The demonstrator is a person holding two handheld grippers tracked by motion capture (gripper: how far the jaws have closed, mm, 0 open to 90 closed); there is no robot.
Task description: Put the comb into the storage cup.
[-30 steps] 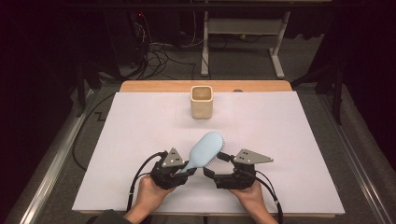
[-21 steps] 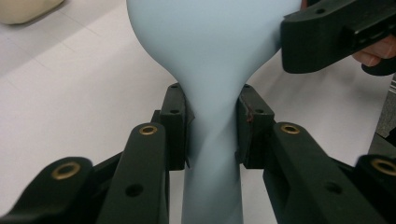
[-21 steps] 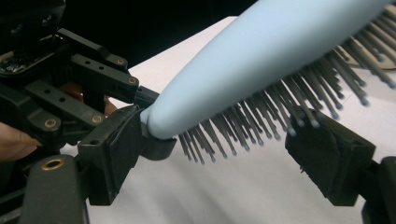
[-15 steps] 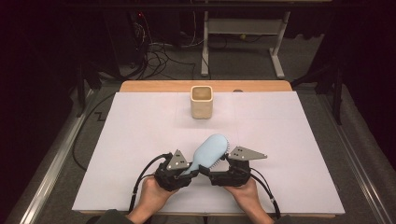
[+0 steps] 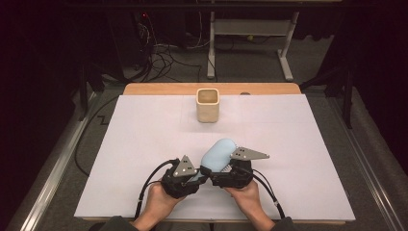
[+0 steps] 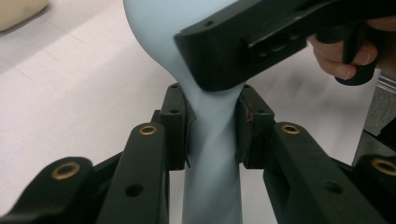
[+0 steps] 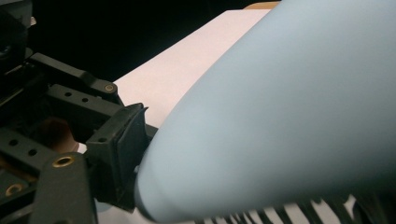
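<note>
The left gripper (image 5: 195,177) sits low at the near edge of the worktop (image 5: 144,144), held in the person's left hand (image 5: 156,204). Its fingers (image 6: 175,126) are clamped on the narrow handle of a pale blue hairbrush (image 5: 217,154); in the left gripper view the handle runs straight up between the two pads, touching both, and widens into the brush head just beyond the fingertips.

The brush head rises up and away from those fingers, tilted toward the far side of the worktop, its smooth back facing up and its dark bristles (image 7: 289,212) underneath.

Just to the right, the right gripper (image 5: 225,174), in the right hand (image 5: 245,197), lies against the brush head. Its fingers have just been closing, with the head between them; the right gripper view is too close to tell whether the pads press on it. One black finger (image 6: 261,42) lies across the head in the left gripper view.

Well beyond both sets of fingertips, a beige square cup (image 5: 208,105) stands upright at the far side of the worktop.
</note>
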